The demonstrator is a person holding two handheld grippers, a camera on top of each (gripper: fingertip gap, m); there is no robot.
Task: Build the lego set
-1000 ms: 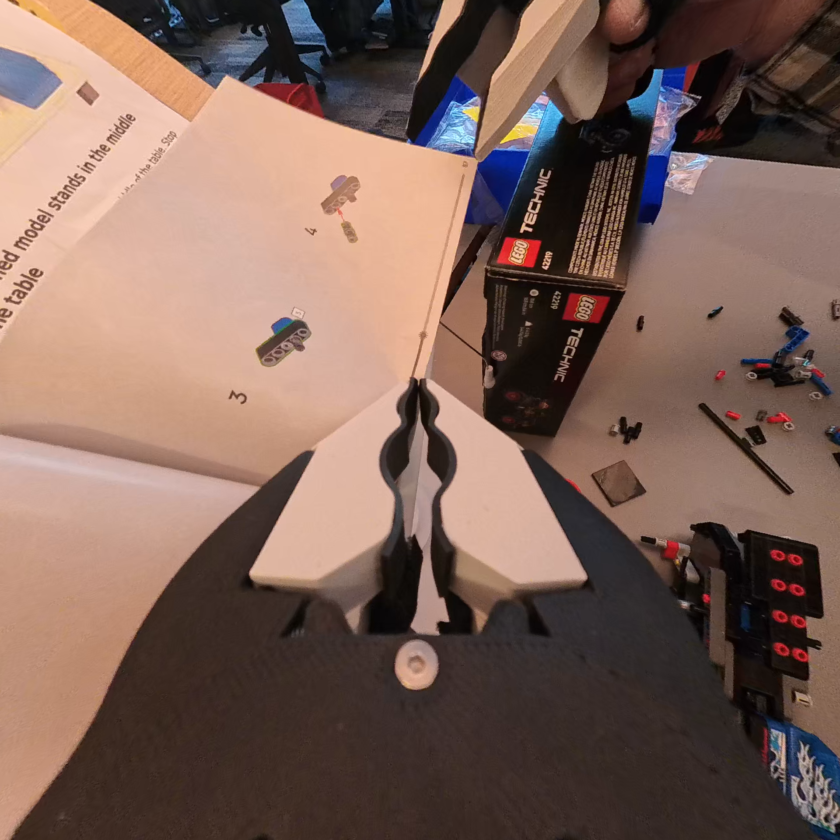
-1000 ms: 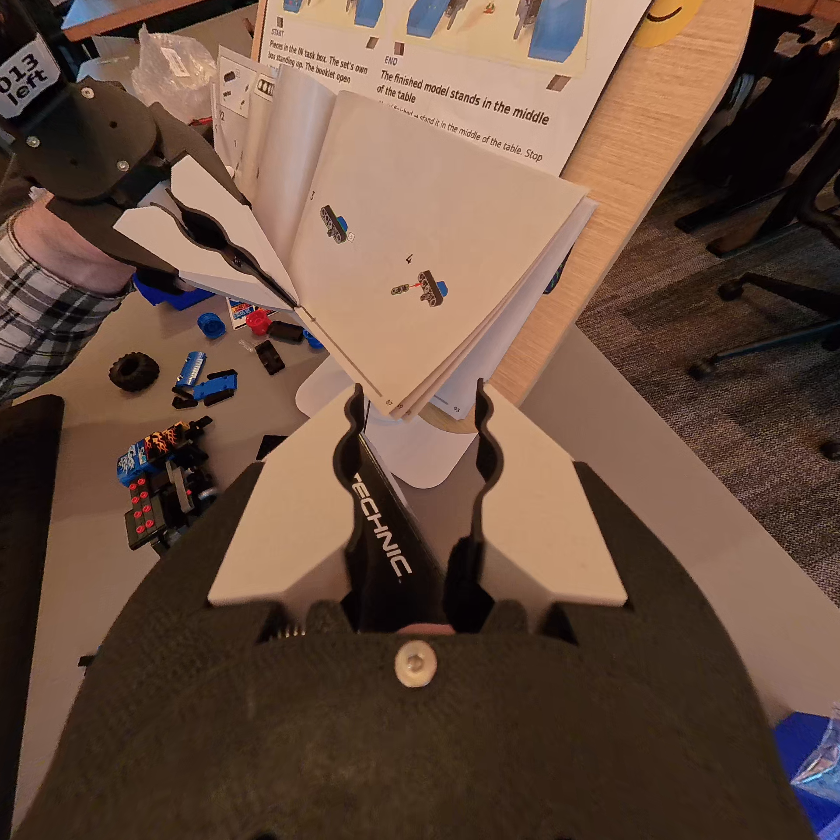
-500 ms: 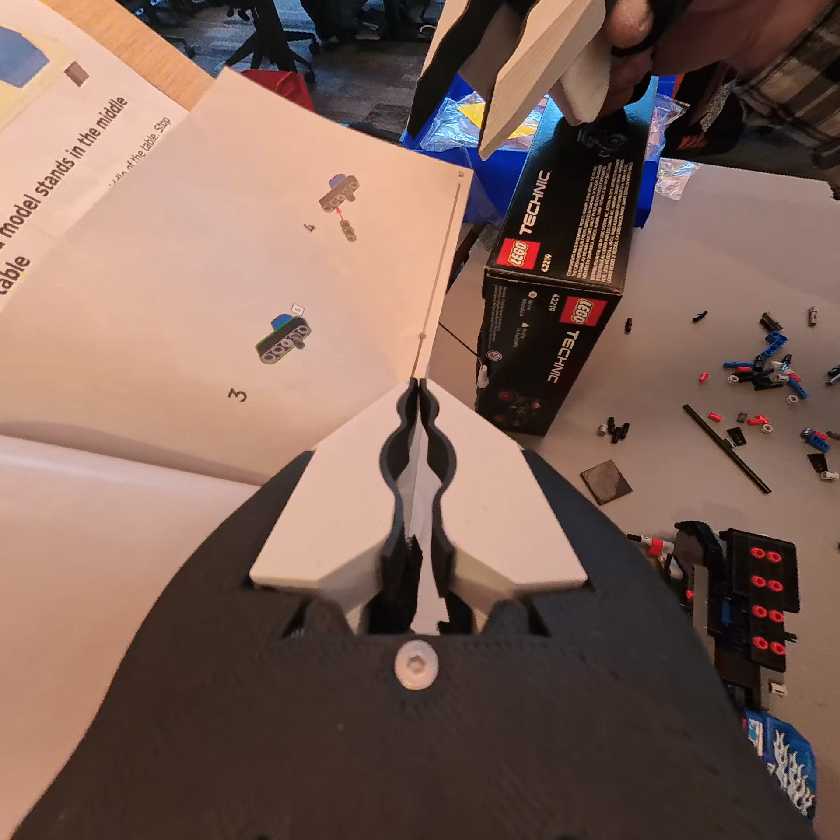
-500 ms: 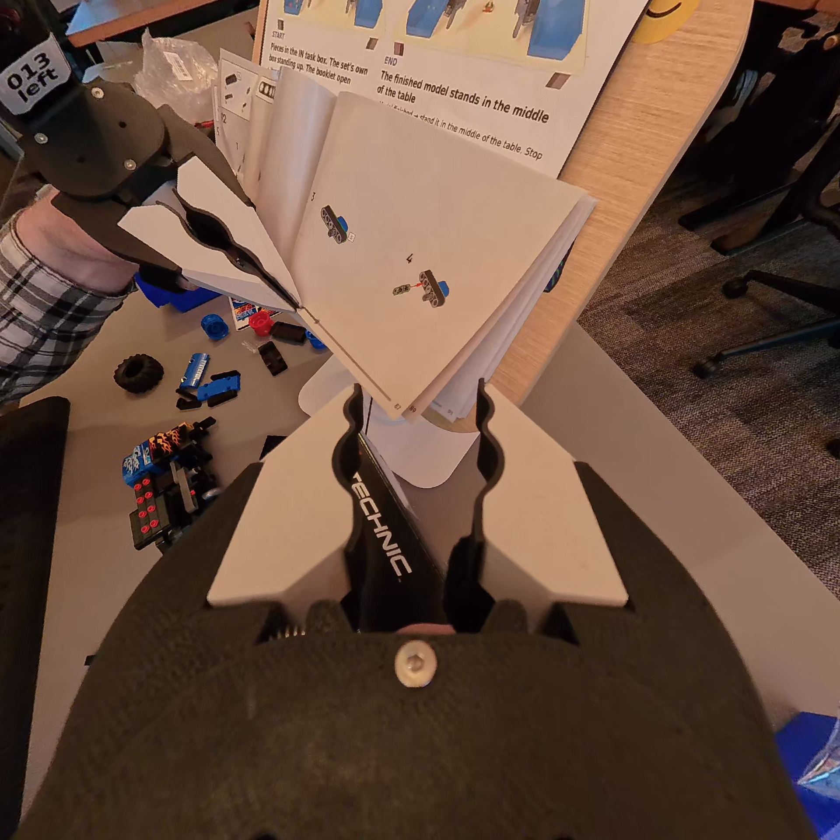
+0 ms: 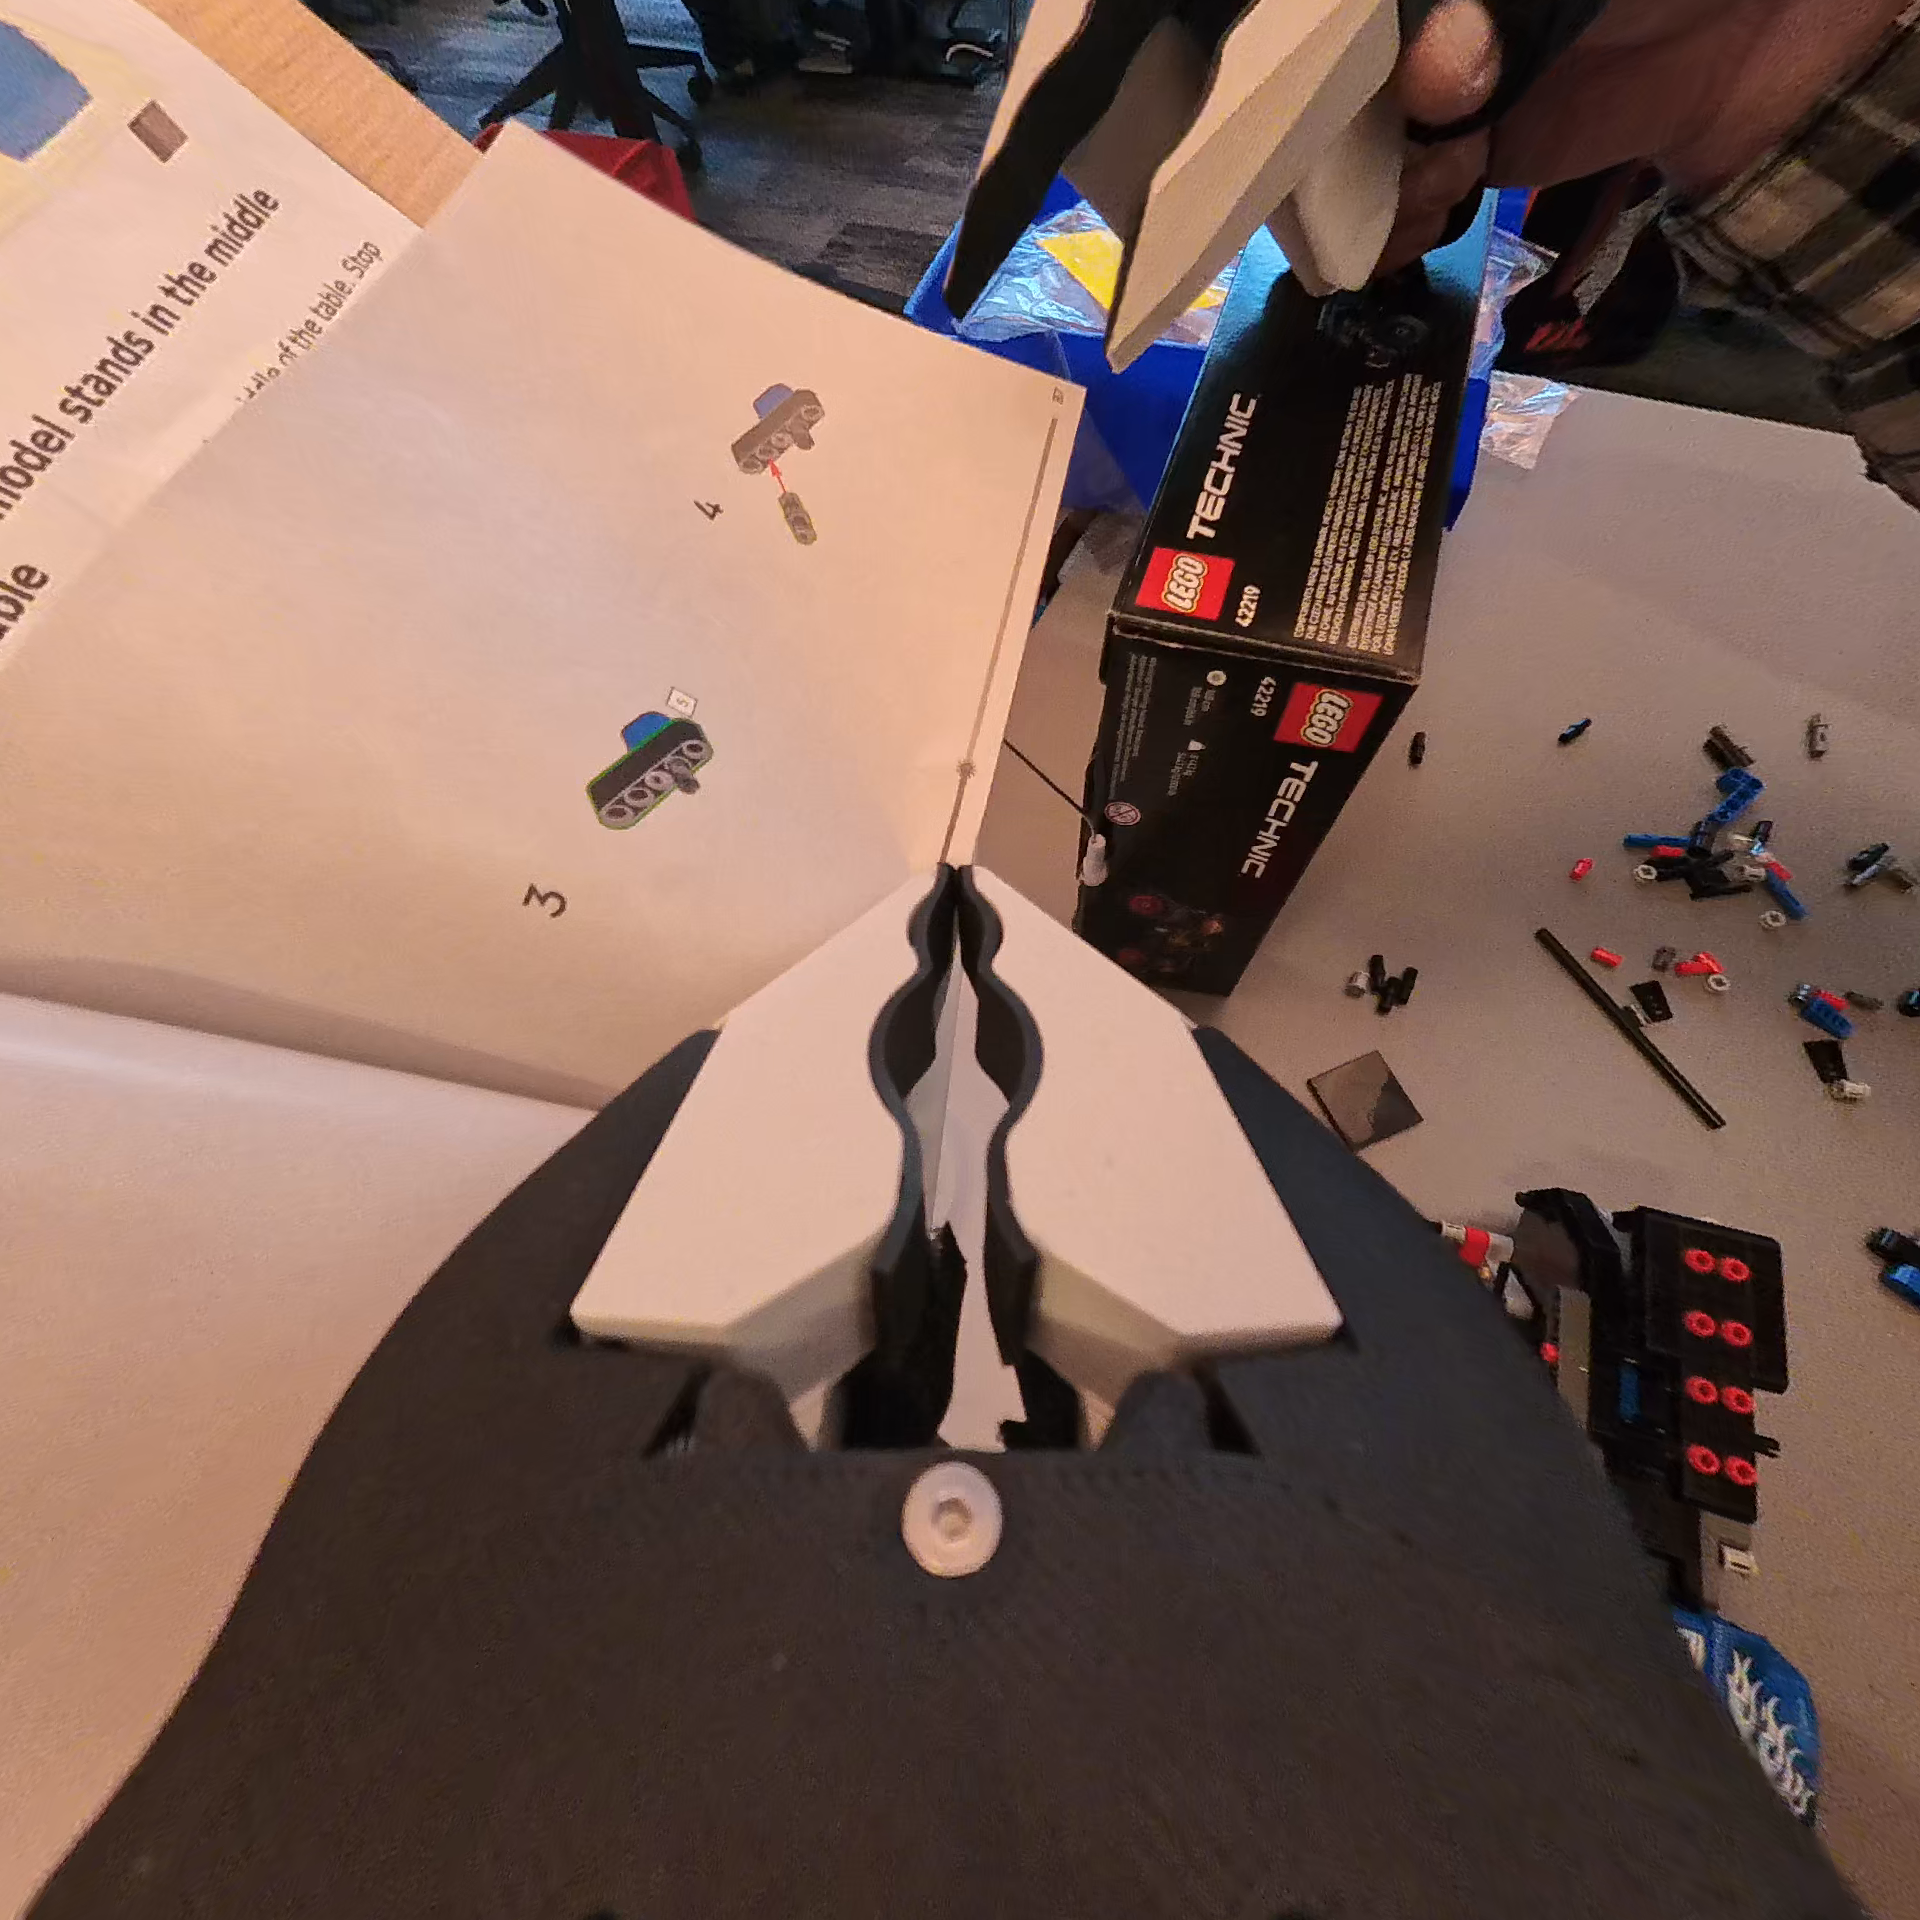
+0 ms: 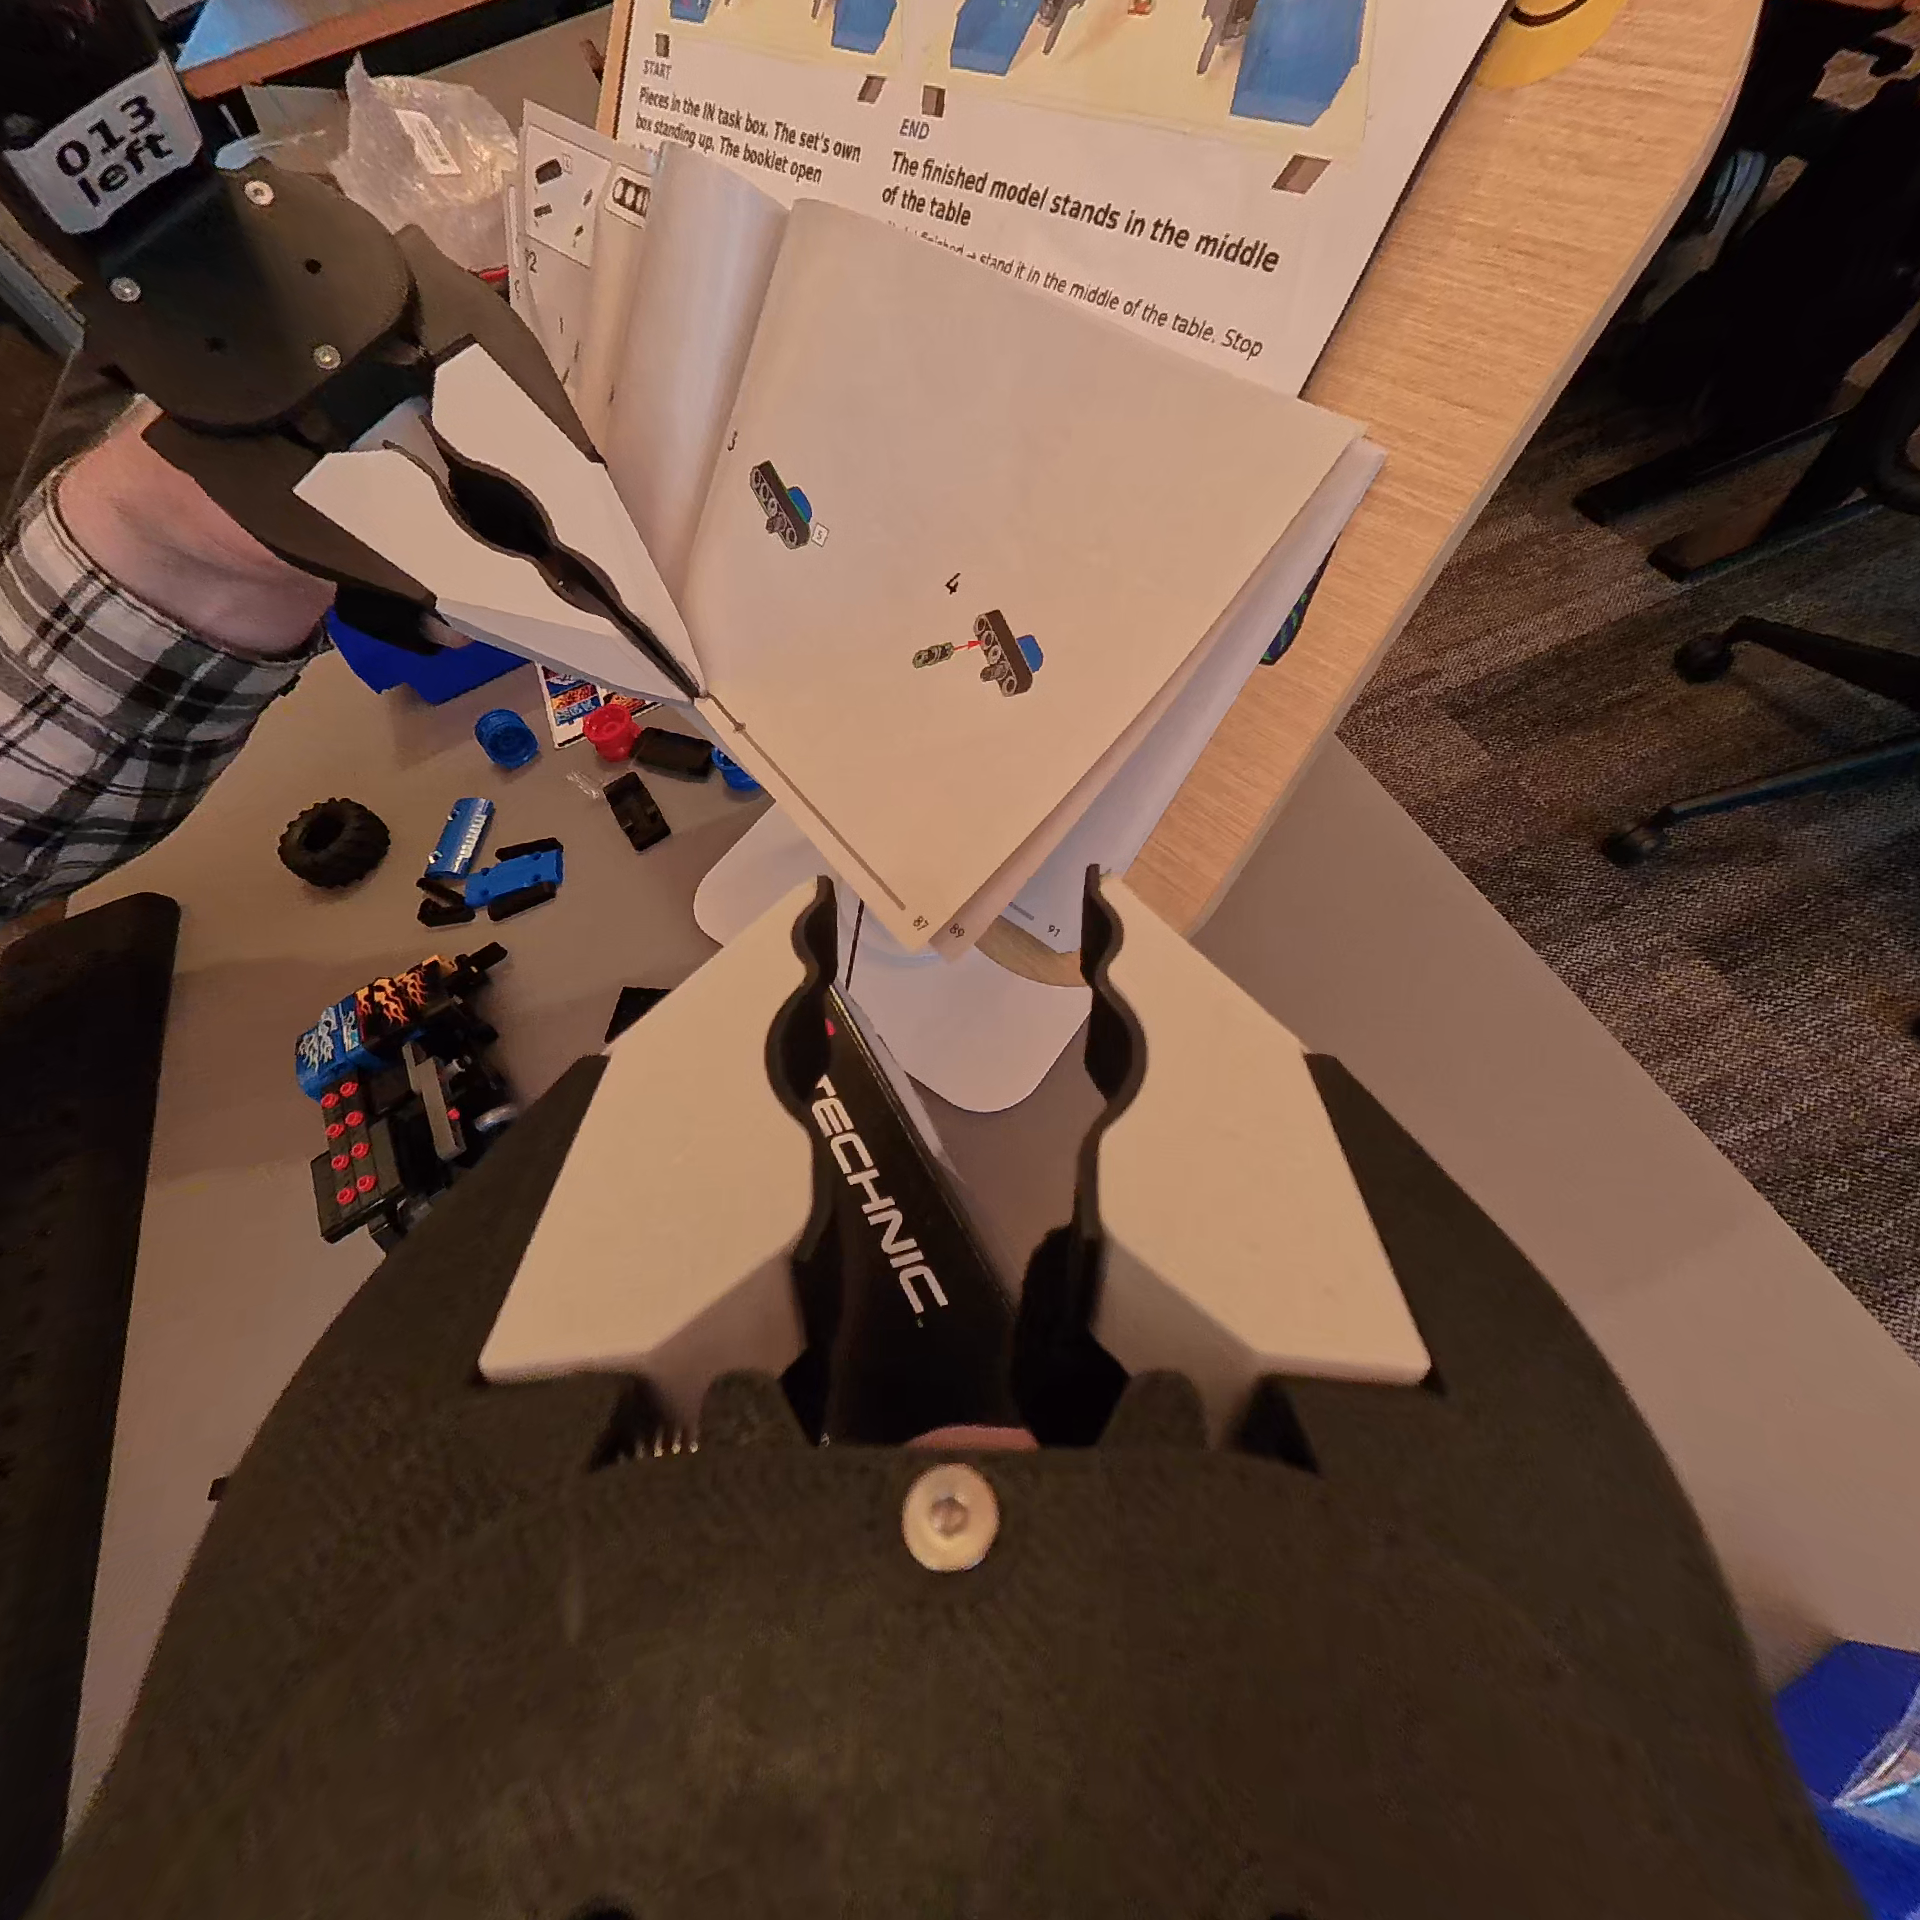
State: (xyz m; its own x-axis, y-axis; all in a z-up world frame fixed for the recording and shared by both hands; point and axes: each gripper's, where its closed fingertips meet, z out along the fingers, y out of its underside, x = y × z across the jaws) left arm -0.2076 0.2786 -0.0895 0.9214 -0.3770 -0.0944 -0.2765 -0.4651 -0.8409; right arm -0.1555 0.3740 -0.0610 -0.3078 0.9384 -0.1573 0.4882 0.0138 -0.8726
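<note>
My left gripper [image 5: 956, 873] is shut on the edge of a page of the open instruction booklet [image 5: 520, 623] and holds that page up. It also shows in the right wrist view [image 6: 681, 686], pinching the page of the booklet [image 6: 987, 582]. My right gripper [image 6: 956, 894] is open, and the top edge of the standing black set box [image 6: 883, 1195] lies between its fingers. The left wrist view shows that gripper [image 5: 1174, 208] over the far end of the box [image 5: 1278, 644]. A partly built black model with red pins [image 5: 1662, 1371] lies on the table.
Loose small parts [image 5: 1714, 883], a black axle [image 5: 1626, 1029] and a black tile [image 5: 1363, 1096] lie right of the box. A tyre [image 6: 332, 842] and blue pieces [image 6: 509, 873] lie beside the white stand base [image 6: 966, 1029]. A printed board [image 6: 1039, 156] stands behind; a blue bin [image 6: 1849, 1745] is near right. The left gripper's tips are roughly 12 centimeters from the right gripper's.
My left gripper has shifted slightly with the page still pinched. My right gripper stays open over the box and has hardly moved.
</note>
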